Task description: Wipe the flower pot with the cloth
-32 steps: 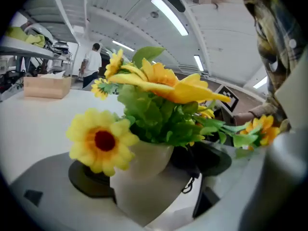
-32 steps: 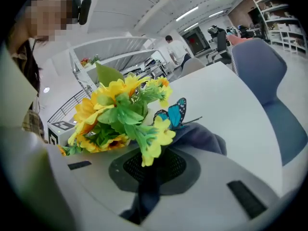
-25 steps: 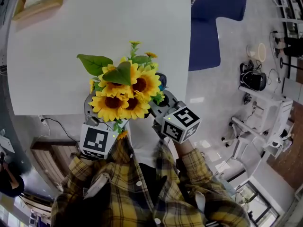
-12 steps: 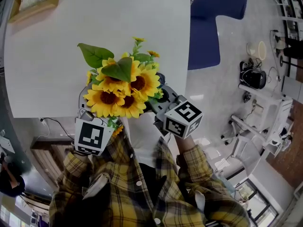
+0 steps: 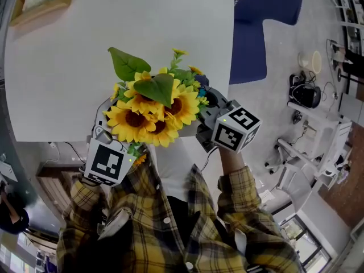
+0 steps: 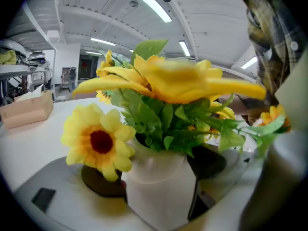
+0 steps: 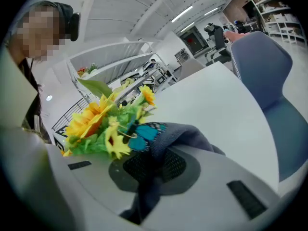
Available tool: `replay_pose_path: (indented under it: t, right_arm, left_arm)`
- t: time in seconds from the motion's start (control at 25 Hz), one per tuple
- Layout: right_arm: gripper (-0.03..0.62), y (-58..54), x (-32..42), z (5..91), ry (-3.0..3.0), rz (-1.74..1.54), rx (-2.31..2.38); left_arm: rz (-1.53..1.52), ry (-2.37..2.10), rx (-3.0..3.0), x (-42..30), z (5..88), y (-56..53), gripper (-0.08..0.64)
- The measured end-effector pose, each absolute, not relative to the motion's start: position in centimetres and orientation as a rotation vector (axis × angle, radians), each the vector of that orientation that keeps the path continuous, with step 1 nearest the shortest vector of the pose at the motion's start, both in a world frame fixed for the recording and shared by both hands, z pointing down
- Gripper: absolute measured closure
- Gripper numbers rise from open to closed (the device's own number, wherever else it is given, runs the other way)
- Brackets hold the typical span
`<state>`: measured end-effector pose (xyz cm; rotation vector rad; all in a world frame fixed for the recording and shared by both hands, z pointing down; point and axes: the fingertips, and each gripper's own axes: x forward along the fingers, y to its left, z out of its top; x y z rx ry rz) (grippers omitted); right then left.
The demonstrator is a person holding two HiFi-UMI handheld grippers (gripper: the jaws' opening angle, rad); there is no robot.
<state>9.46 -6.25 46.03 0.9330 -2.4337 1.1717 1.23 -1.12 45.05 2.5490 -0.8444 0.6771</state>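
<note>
Head view: a bunch of artificial yellow sunflowers with green leaves (image 5: 151, 110) fills the middle of the frame, over the lower edge of the white table (image 5: 68, 67). The left claw (image 5: 103, 131) comes in from the lower left, its black-and-white marker cube just under the blooms and its tips lost beneath them. The right claw (image 5: 209, 102) reaches in from the right, close against the bouquet. A light wooden box (image 5: 40, 1) sits in the upper left corner of the table, and a blue chair (image 5: 256, 33) stands beyond the table's right edge. The person's yellow-and-dark plaid shirt (image 5: 170, 226) fills the bottom.

Left gripper view: the small white flower pot (image 6: 159, 196) stands in the lower middle, directly between the two jaws. The dark pads (image 6: 98, 182) lie against its left and right sides, so the left claw pinches the pot. Sunflowers and green leaves rise out of it and fill the centre; one bloom hangs over the left pad.

Right gripper view: the right claw's jaws are pressed together on a grey-blue knitted cloth (image 7: 187, 134) with a turquoise butterfly print, which bunches over the mesh pad in the lower middle. The sunflowers sit just left of the cloth, touching it. The pot is not visible here.
</note>
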Motion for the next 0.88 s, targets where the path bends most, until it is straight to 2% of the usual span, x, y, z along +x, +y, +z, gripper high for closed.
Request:
replay_pose_path:
  t: [0.6,0.88]
  right_arm:
    - [0.575,-8.0,9.0,46.2,-2.436,1.072,0.197]
    - [0.575,-8.9,7.7,46.5,-2.374,1.023,0.009]
  left_arm:
    - [0.855,-0.086,2.798,2.9,45.5,-0.1,0.149]
    - [0.892,0.238,2.858,3.2,45.5,-0.4,0.149]
